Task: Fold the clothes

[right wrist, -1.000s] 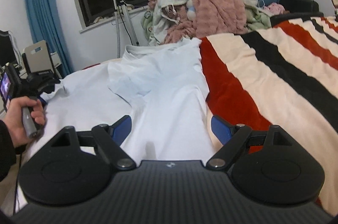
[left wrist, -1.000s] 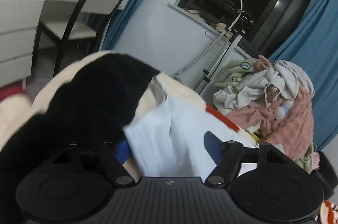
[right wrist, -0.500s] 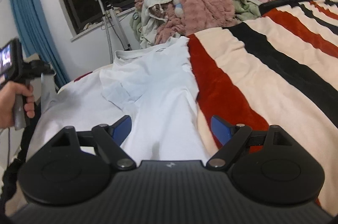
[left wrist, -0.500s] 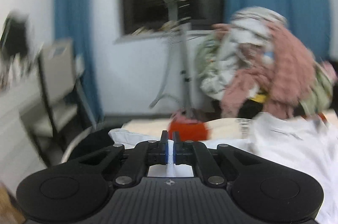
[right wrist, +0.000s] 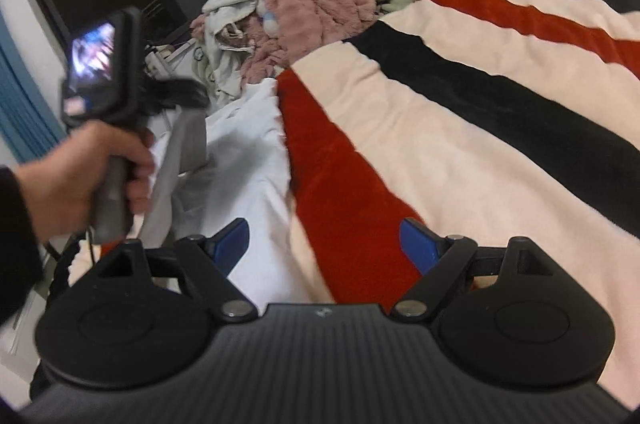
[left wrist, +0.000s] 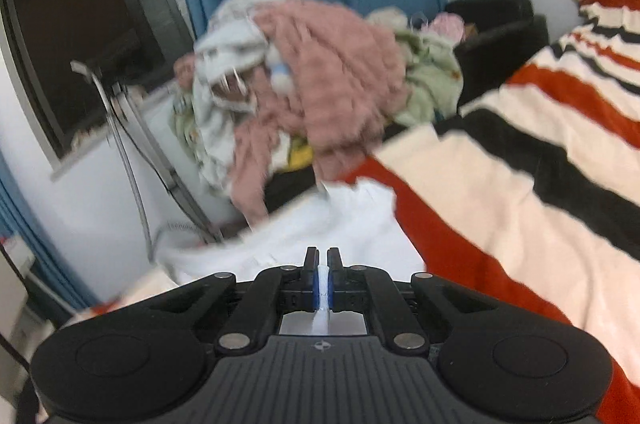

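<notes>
While fold: left gripper (left wrist: pixel 322 266) is pinching shirt (left wrist: pixel 344 224), lifting one edge.
Right gripper (right wrist: pixel 324 244): hovering wide, empty.
Remaining: most folding.

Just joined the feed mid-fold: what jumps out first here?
The striped blanket in red, cream and black fills the bed. A white shirt lies along its left edge, a fold pinched in the left hand-held gripper; the right hand-held gripper hangs open. Behind, a heap of laundry topped by pink fleece.
</notes>
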Available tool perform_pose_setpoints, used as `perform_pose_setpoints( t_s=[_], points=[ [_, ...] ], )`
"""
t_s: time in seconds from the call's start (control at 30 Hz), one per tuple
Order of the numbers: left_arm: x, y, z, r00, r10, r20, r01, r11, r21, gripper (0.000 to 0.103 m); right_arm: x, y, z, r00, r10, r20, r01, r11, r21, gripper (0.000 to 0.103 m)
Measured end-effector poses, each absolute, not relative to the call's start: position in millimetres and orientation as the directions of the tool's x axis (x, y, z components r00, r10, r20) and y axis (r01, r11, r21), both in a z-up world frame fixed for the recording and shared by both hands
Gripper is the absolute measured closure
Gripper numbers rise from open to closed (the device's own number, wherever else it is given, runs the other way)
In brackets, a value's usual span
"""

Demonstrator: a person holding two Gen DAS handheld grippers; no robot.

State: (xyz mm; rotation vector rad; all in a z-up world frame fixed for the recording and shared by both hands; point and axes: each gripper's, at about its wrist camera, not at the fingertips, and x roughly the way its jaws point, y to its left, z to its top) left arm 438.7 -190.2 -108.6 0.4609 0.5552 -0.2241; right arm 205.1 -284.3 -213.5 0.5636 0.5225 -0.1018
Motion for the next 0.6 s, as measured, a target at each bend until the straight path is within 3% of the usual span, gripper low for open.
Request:
perform_pose_setpoints(
  t_s=[0.07,0.1,0.13,0.27,0.4,0.6],
  points=[
    [449,-191,-130,0.797,-0.078,-0.599,0.331,0.886,0.324,0.084,209,-288,-219,0.862,0.045,-0.505,0.24,0.842,0.484,0.019],
    [450,-186,-135,0.786,-0.089,-0.611,0.337,0.892,0.303,0.068,211,-290,-222,0.861,0.043,-0.507,0.243,0.841,0.484,0.019],
    [449,-180,-138,0.778,-0.101,-0.621,0.341,0.897,0.282,0.06,213,-291,-224,0.859,0.043,-0.509,0.245,0.84,0.484,0.019],
    [419,-152,-126,0.772,-0.149,-0.617,0.345,0.914,0.211,0.036,218,-288,-225,0.864,0.045,-0.502,0.236,0.844,0.481,0.019],
    [365,-124,-87,0.794,-0.178,-0.582,0.316,0.937,0.146,0.023,214,-281,-219,0.879,0.047,-0.475,0.201,0.865,0.459,0.019],
    [248,-63,-28,0.842,-0.18,-0.509,0.227,0.973,0.032,0.02,199,-268,-204,0.907,0.06,-0.417,0.13,0.902,0.412,0.019]
  ],
)
